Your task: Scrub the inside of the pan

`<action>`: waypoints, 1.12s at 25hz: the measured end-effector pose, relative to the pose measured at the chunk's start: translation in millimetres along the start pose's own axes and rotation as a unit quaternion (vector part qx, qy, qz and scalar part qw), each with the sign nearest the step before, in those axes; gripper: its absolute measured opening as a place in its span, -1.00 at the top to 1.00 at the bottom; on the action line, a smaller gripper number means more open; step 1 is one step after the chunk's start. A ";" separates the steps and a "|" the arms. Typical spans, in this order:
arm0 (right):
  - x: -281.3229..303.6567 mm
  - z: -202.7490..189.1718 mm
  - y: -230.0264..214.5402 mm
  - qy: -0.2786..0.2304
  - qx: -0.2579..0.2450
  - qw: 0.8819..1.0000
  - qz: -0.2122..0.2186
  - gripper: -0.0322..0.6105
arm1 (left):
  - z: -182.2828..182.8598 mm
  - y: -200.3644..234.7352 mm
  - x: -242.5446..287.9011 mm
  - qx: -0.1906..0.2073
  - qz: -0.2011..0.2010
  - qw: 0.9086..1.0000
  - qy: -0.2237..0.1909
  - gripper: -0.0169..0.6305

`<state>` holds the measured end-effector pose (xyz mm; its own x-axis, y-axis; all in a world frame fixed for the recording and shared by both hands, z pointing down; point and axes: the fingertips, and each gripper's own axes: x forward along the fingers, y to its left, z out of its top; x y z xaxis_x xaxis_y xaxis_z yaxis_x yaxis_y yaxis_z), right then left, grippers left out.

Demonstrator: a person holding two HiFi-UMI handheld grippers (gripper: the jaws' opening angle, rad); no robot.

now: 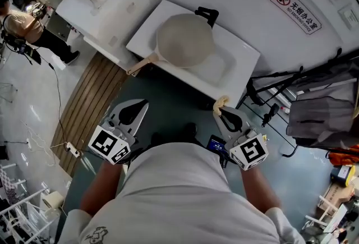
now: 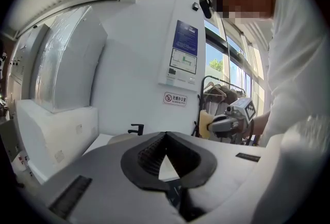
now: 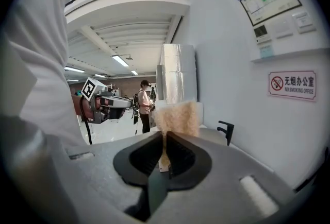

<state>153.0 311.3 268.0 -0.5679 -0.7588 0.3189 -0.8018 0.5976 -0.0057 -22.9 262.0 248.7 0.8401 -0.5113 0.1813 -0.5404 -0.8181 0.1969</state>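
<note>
A round beige pan [image 1: 185, 40] with a wooden handle [image 1: 142, 64] lies in the white sink [image 1: 238, 52], below the black tap [image 1: 206, 14]. Both grippers hang in front of the sink, short of its near edge. My left gripper [image 1: 143, 104] is shut with nothing in it; in the left gripper view its jaws [image 2: 165, 134] meet at the tips. My right gripper [image 1: 220, 110] is shut on a yellow sponge [image 1: 220, 102], which sticks up past the jaw tips [image 3: 165, 134] as a pale fuzzy block [image 3: 178, 117].
A white cabinet [image 1: 106, 7] stands left of the sink. A wooden slatted mat [image 1: 90, 102] lies on the floor at left, with a power strip [image 1: 72, 150] near it. A rack with a grey bag [image 1: 320, 108] stands at right. A person [image 1: 22, 24] stands far left.
</note>
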 end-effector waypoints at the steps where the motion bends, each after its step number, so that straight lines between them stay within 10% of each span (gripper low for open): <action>1: 0.7 3.2 11.8 -0.001 -0.003 1.000 -0.002 0.83 | 1.4 -0.7 -10.2 0.002 -0.006 1.000 -0.002 0.95; 15: -3.8 51.7 172.8 -0.040 -0.003 0.999 -0.030 0.83 | 9.9 -9.1 -159.8 0.025 -0.046 0.998 -0.043 0.95; 28: -11.8 71.1 212.0 -0.059 0.000 0.997 -0.050 0.83 | 15.8 -17.3 -191.0 0.025 -0.065 0.996 -0.055 0.95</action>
<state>-23.5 428.5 195.7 -0.5028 -0.8400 0.2040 -0.8556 0.5173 0.0212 -173.2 369.6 195.4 0.9041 -0.4244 0.0502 -0.4266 -0.8895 0.1635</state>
